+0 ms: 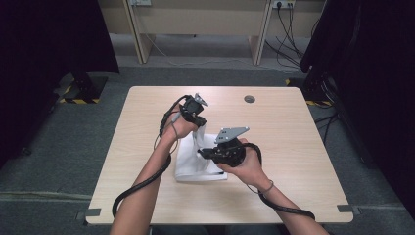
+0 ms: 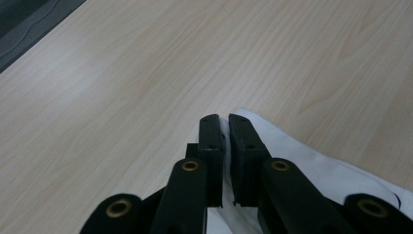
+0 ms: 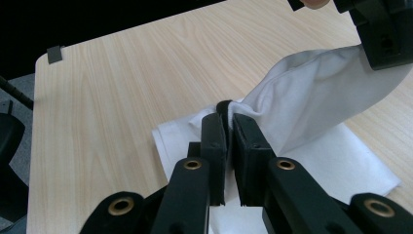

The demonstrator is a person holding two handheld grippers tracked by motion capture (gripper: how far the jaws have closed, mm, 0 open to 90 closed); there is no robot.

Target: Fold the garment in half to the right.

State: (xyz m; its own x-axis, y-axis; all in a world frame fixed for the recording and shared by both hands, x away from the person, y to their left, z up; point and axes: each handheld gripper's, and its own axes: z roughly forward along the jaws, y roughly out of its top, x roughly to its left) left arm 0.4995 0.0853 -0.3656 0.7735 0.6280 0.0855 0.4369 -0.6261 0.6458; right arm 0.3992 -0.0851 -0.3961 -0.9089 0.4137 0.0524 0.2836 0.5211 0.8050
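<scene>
On the pale wooden table (image 1: pixel 293 147), the left gripper (image 1: pixel 195 120) pinches a lifted edge of the white folded cloth (image 1: pixel 188 164) at mid-table; just beside it, the right gripper (image 1: pixel 201 153) clamps another fold.

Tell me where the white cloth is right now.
In the high view the white cloth lies near the table's middle, between both hands; the left gripper and right gripper each pinch a lifted part.

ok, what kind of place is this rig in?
Probably a lab or data-collection booth, not a home: a bare wooden table on grey carpet, black curtains at both sides, wall sockets with trailing cables behind.
</scene>
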